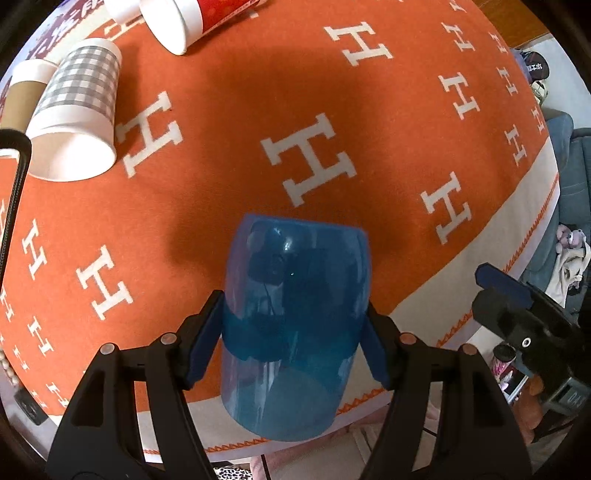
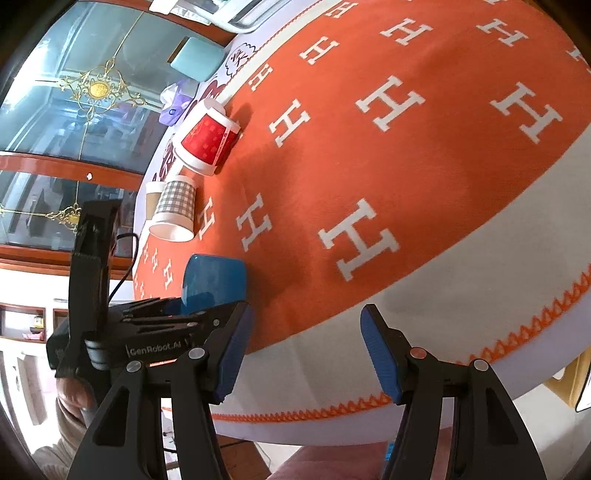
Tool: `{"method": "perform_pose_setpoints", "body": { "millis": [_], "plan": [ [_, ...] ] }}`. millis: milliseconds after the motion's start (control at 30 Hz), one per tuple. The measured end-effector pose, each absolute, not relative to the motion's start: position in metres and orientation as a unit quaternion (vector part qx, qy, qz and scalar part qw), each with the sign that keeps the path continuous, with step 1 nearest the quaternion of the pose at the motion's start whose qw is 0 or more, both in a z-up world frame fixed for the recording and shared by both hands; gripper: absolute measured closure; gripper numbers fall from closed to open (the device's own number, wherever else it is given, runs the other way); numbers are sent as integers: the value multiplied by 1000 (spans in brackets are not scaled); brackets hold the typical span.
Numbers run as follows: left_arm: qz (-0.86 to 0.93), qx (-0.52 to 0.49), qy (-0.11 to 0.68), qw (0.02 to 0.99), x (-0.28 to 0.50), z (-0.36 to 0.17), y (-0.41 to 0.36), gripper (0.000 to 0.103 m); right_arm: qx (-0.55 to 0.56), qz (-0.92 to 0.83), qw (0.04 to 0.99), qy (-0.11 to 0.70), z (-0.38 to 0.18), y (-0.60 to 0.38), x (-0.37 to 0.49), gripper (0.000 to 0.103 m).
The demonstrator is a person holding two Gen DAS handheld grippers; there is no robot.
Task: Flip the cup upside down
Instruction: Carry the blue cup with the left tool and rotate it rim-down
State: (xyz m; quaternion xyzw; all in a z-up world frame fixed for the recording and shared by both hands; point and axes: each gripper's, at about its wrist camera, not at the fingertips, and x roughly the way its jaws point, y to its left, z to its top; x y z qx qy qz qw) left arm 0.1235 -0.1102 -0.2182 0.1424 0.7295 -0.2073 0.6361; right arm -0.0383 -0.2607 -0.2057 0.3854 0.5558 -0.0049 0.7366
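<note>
A translucent blue plastic cup (image 1: 291,317) is held between the fingers of my left gripper (image 1: 291,339), which is shut on it around its middle. The cup's far end points toward the orange cloth (image 1: 229,147) and its near end toward the camera. In the right wrist view the same blue cup (image 2: 214,280) shows at the left, above the table's near edge, with the left gripper's black body behind it. My right gripper (image 2: 306,350) is open and empty over the cloth's white border. It also shows at the right of the left wrist view (image 1: 517,306).
A grey checked paper cup (image 1: 74,110) lies on its side at the far left, beside a brown cup (image 1: 22,96). A red and white paper cup (image 1: 195,22) lies on its side further back. The cloth's white border (image 1: 461,258) marks the table's edge.
</note>
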Motion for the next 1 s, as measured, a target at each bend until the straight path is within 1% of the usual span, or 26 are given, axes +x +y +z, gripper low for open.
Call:
{"method": "perform_pose_setpoints", "body": {
  "millis": [133,300,400,600,733,833,1000],
  "plan": [
    [-224,138,700,664,131,-207,-109,39,384,-4,737,556,-207,-259,-37,41],
    [-249,97,634,726,129,-186,-103,39,381,-3,740,555,-207,-257,-34,41],
    [-247,70,571,780,119,-178,-94,39,377,-3,743,554,-207,-257,-31,41],
    [-217,-6,446,868,94,-187,-58,40,352,7,750,560,-205,-252,-30,41],
    [-197,-13,380,903,68,-191,-45,40,337,16,750,569,-207,-248,-32,41],
    [-190,-15,361,913,57,-192,-42,40,326,24,748,577,-209,-243,-33,41],
    [-181,-22,358,916,42,-189,-30,40,308,40,748,586,-210,-233,-36,41]
  ]
}}
